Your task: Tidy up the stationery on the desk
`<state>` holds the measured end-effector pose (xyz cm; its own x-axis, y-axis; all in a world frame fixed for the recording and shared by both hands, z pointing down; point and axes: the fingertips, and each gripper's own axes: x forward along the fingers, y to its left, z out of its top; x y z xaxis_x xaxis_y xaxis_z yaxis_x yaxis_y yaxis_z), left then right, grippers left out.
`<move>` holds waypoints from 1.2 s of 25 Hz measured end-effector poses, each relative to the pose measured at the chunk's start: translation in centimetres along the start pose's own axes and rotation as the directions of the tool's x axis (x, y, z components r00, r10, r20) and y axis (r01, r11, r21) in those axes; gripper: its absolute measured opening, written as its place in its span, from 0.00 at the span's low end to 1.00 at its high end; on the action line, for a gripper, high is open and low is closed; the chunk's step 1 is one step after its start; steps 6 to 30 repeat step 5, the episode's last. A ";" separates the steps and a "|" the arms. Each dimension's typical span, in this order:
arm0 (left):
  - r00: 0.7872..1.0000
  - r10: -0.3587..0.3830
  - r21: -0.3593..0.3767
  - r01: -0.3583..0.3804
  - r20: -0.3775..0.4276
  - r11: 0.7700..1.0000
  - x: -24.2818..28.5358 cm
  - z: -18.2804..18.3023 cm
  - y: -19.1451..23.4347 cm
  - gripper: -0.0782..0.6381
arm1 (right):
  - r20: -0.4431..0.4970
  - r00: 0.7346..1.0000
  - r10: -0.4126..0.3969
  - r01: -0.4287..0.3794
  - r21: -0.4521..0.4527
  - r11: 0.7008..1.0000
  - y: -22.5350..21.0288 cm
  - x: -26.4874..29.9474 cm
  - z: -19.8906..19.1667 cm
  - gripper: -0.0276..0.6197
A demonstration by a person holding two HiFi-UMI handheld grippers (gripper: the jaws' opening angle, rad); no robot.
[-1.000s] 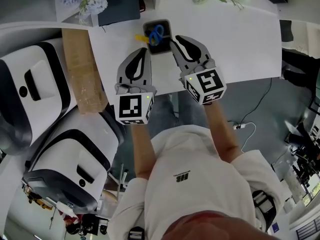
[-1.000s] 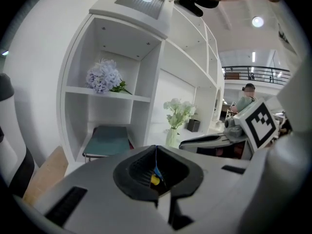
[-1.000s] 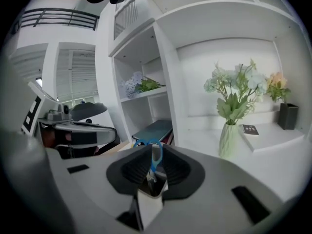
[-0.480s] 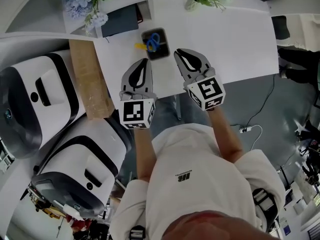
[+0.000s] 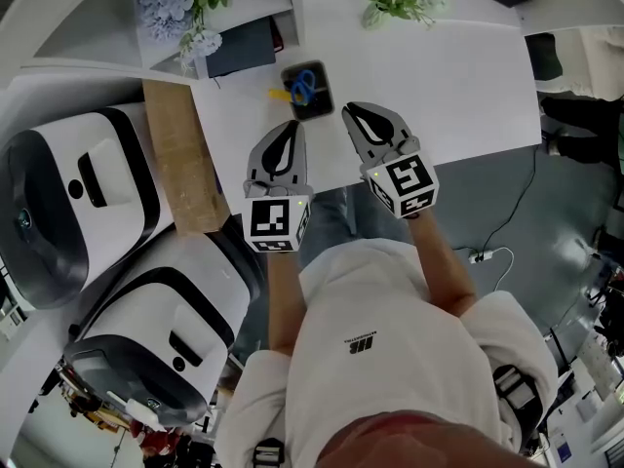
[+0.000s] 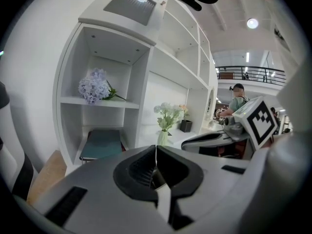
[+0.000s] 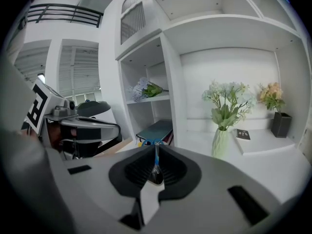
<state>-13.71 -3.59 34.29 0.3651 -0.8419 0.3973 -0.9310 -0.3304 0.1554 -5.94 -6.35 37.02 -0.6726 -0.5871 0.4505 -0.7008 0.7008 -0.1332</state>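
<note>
Both forearms reach forward side by side over the near edge of the desk [image 5: 458, 76]. Just ahead of the tips a black holder [image 5: 325, 102] stands on it, with blue scissors [image 5: 303, 84] inside and a yellow item [image 5: 277, 93] at its left side. The left hand-held gripper [image 5: 290, 127] and right hand-held gripper [image 5: 352, 112] are each clenched on nothing.

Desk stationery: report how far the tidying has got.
Done: the blue scissors stand in the black holder, with a yellow item at its left edge. In hand: nothing; the left claw and right claw are both shut and empty, near the desk's front edge. Left: probably little, since no loose stationery shows on the desk; whether the yellow item needs seating is hard to tell.
</note>
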 end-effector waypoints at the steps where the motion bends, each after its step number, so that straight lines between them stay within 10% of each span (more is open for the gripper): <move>1: 1.000 -0.002 0.000 0.002 0.000 1.000 0.0 0.0 0.0 0.11 | -0.001 1.000 0.000 0.000 -0.001 1.000 0.0 0.0 0.1 0.06; 30: 1.000 -0.007 0.000 0.007 -0.004 1.000 0.0 -0.1 0.1 0.11 | -0.004 1.000 0.000 0.000 -0.003 1.000 0.3 0.1 0.2 0.06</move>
